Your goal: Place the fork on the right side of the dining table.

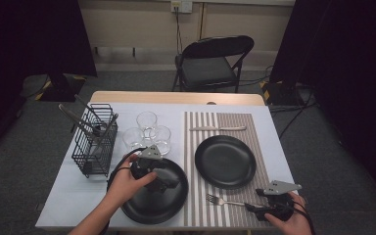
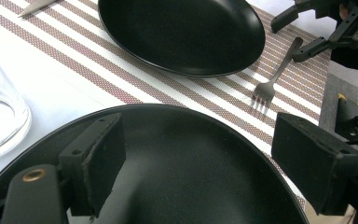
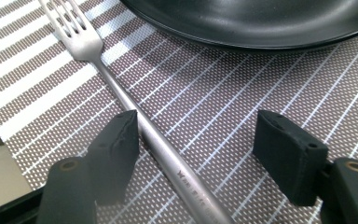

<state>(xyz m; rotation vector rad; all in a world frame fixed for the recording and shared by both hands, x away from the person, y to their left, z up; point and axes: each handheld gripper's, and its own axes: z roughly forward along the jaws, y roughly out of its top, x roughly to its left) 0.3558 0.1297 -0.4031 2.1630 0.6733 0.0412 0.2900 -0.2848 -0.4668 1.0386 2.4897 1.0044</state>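
Two grippers are at work on the place setting, and the risk sits mostly with the right gripper (image 3: pixel 193 154), whose jaws stand apart around the handle of the fork (image 3: pixel 135 116) lying flat on the striped placemat (image 3: pixel 242 93), just beside the black plate (image 3: pixel 261 23). One pad looks to be against the handle while the other is well clear, so if the jaws close from here the thin, smooth handle could be pushed sideways rather than pinched, or could pivot and swing its tines into the plate rim. A fork this low on the mat also gives the pads little to catch; they may scrape the weave and ride over it. The left gripper (image 2: pixel 200 158) hovers with its jaws wide apart over a second black plate (image 2: pixel 177 154) near the table's front edge, holding nothing; a careless drop could knock that plate or the glass (image 2: pixel 0 116) close by. Whether the near pad truly touches the fork cannot be settled from the right gripper view, and the handle's end is cut off at the bottom. In the high view the right gripper's jaws are dark and hard to make out.
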